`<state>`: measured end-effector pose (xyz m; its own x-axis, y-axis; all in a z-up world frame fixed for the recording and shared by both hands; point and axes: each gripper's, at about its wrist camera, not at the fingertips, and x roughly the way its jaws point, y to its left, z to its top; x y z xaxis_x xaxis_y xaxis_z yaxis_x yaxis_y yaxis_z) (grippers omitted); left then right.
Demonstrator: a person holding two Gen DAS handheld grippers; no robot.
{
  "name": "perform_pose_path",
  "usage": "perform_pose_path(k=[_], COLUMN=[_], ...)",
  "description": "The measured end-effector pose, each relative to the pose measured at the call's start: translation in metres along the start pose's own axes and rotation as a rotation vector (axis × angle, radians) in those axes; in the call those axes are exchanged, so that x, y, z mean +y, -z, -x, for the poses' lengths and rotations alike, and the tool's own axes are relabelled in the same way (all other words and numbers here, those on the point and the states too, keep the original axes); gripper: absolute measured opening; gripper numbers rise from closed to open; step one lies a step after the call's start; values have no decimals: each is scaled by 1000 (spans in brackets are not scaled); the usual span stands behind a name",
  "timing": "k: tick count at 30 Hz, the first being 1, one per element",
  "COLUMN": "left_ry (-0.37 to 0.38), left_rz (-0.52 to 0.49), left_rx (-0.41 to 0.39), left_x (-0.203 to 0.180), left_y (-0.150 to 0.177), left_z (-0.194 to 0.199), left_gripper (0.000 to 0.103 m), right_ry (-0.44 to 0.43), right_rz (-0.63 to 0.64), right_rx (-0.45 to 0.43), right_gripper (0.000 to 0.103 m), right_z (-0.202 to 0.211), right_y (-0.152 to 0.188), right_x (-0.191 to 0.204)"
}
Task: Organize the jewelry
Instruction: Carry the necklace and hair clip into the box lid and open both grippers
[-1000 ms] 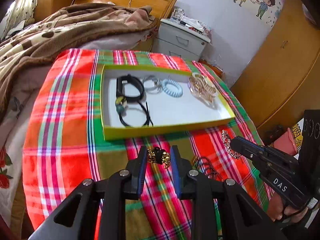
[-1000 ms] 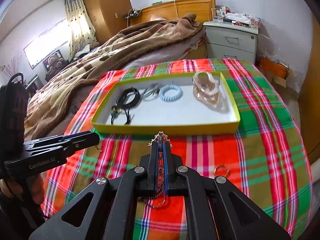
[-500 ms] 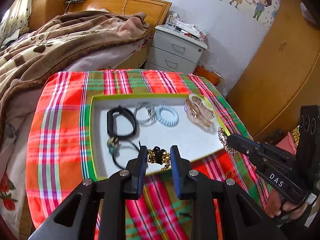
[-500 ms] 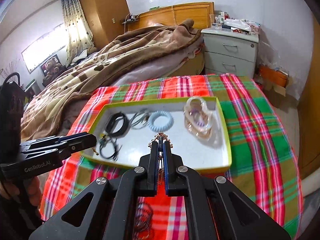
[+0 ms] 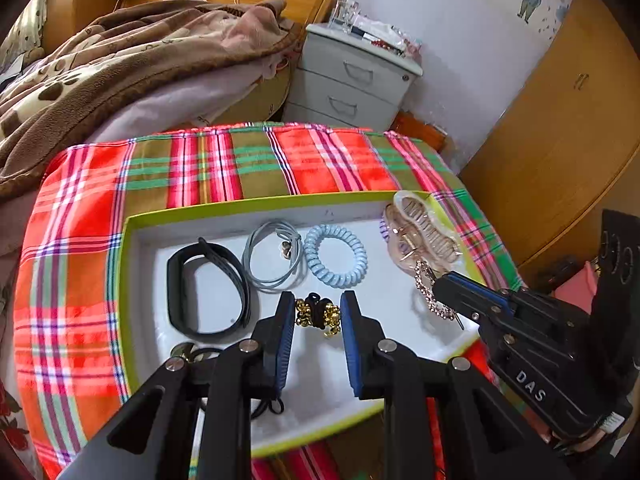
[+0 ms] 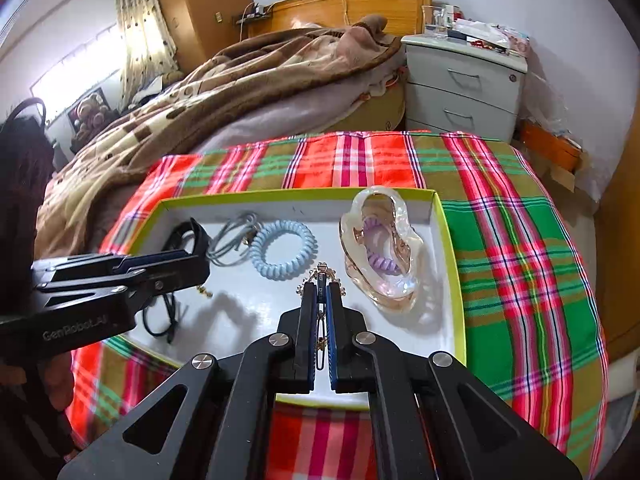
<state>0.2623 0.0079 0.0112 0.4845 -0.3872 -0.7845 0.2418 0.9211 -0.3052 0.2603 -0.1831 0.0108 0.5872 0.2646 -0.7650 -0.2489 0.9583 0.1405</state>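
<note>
A shallow green-rimmed white tray (image 5: 132,280) (image 6: 454,264) lies on a plaid cloth. Inside it are a black band (image 5: 208,292), a grey hair tie (image 5: 272,256), a light blue coil tie (image 5: 335,255) (image 6: 283,254) and a clear pink hair claw (image 5: 420,236) (image 6: 380,256). My left gripper (image 5: 318,314) hangs over the tray's middle, shut on a black and gold beaded hair tie (image 5: 318,314). Over the tray's right half my right gripper (image 6: 320,286) (image 5: 438,288) is shut on a rhinestone chain bracelet (image 5: 426,292) (image 6: 320,272), which dangles from its tips.
The plaid cloth (image 5: 80,280) covers a small table beside a bed with a brown blanket (image 5: 120,60). A grey nightstand (image 5: 352,76) stands behind, a wooden wardrobe (image 5: 560,140) to the right. A black cord piece (image 6: 160,316) lies in the tray's near left corner.
Both grippers have moved forward from over the cloth to over the tray, each carrying its piece. The grips have not changed.
</note>
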Motion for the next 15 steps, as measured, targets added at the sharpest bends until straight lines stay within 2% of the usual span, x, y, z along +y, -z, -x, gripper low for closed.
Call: perform_pose_path(k=[15], left_ry=[-33], left_rz=[-5], left_rx=[44], left_x=[0], left_y=[2], left_z=[-26], left_gripper=[24], right_ry=[59], right_rz=[56], right_rx=[49], right_gripper=[4], right_z=[-23], right_y=[6], right_x=[-2])
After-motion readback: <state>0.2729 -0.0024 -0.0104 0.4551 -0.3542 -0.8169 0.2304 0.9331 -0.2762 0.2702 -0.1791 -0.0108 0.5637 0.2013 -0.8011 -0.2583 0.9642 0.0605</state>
